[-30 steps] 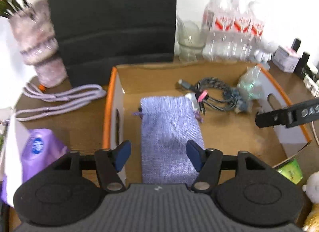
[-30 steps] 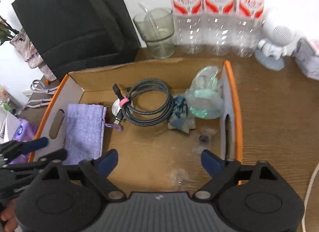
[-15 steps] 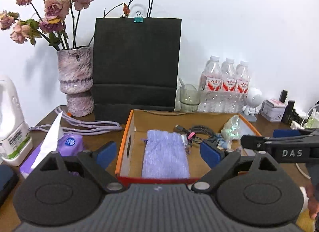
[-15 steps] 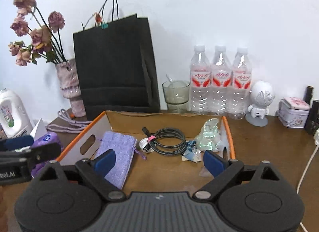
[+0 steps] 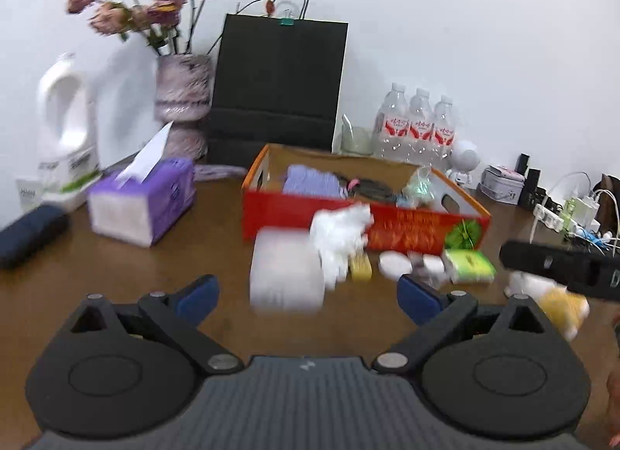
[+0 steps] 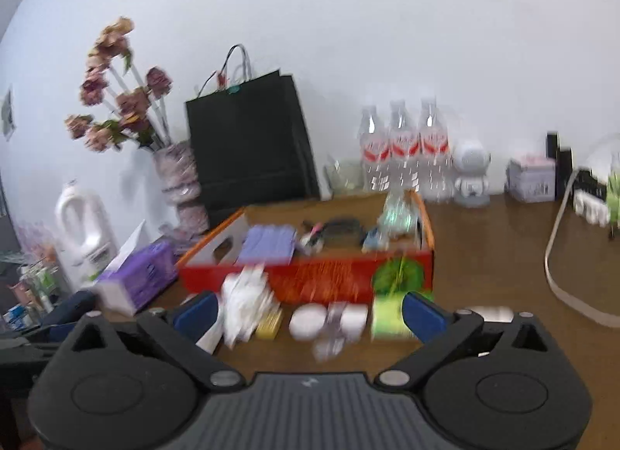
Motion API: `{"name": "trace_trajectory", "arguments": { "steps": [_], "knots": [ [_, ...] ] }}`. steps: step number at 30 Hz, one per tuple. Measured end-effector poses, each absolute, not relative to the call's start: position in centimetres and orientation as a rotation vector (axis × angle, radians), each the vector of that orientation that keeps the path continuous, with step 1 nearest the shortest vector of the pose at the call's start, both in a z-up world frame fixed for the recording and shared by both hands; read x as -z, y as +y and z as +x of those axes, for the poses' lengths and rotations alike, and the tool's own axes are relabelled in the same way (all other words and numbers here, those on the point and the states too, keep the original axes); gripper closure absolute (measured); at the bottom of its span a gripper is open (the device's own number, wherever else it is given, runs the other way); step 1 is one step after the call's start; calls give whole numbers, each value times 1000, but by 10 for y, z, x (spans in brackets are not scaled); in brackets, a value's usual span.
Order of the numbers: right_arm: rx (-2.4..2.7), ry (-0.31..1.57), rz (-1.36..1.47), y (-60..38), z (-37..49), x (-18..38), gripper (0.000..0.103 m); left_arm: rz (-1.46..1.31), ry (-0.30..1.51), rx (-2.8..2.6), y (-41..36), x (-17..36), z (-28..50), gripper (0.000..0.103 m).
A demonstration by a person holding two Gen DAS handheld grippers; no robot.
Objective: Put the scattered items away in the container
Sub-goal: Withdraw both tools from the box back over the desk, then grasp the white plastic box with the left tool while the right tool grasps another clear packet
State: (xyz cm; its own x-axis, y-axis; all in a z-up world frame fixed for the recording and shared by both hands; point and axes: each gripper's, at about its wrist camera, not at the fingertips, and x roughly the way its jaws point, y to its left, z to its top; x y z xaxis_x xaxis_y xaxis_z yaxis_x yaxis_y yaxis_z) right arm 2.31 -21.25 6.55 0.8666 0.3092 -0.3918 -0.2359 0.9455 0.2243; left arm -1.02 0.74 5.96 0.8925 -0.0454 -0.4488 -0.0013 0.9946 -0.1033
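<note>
Left wrist view: left tool [image 5: 306,297] opening, blue pads wide apart, nothing between them but a blurred white roll of tissue [image 5: 286,271] lying beyond on the brown wooden desk [image 5: 162,268]. Right wrist view: right tool [image 6: 308,306] likewise opening and empty, aimed at the row of loose items in front of the red-and-orange cardboard box [image 6: 310,279].

Still outside the box, just beside its front wall: crumpled white plastic bag [image 5: 341,235], small yellow packet [image 5: 360,267], round white jar [image 5: 394,264], green carton [image 5: 469,266], and a yellow-and-white soft toy [image 5: 558,303] off to the right. Already inside: lilac cloth pouch [image 5: 312,183], coiled dark cable [image 5: 368,188], clear crinkled wrapper [image 5: 420,186].

Next step, probably: choosing one item per tool. Best to slow down first, since both views are smeared. For the left, square up on the tissue roll and close across its width, gently, as it looks soft. For the right, take the green carton by its flat sides; avoid nudging the neighbouring jars. Lift clear of the box wall before carrying over.
</note>
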Motion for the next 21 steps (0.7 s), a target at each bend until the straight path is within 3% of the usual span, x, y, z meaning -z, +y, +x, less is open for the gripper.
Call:
{"name": "trace_trajectory", "arguments": {
  "steps": [9, 14, 16, 18, 21],
  "knots": [
    [-261, 561, 79, -230, -55, -27, 3, -40, 527, 11, 3, -36, -72, 2],
    [-345, 615, 59, -229, -48, -24, 18, 33, 472, 16, 1, -46, -20, 2],
    [-340, 618, 37, -225, -33, -24, 33, 59, 455, 10, -1, -51, 14, 2],
    [-346, 623, 29, -221, -19, -23, 39, 66, 459, 23, -4, -52, 46, 2],
    [-327, 627, 12, -214, 4, -21, 40, 88, 479, 62, -11, -45, 79, 2]
  ]
}}
